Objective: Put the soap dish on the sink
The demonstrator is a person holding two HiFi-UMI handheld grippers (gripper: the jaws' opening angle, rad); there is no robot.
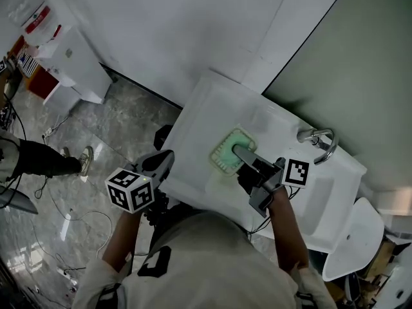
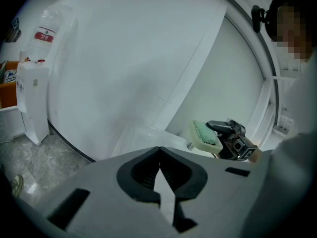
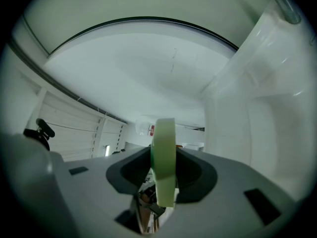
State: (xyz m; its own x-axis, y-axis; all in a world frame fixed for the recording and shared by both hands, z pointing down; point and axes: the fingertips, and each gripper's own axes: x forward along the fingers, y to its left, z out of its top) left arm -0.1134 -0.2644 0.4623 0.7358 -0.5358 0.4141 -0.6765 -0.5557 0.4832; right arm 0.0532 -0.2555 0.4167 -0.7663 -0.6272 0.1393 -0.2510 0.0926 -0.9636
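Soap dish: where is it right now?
The soap dish is clamped in the right gripper, centre of the head view, over the flat part of the sink, left of the faucet.

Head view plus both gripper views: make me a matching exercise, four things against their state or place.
Things:
1. soap dish
2. left gripper
3. right gripper
4. faucet

States:
A. jaws together, nothing between them
B. green, clamped edge-on between two jaws
C. chrome, mounted on the sink
D. shut on the soap dish

Pairs: 1-B, 2-A, 3-D, 4-C.
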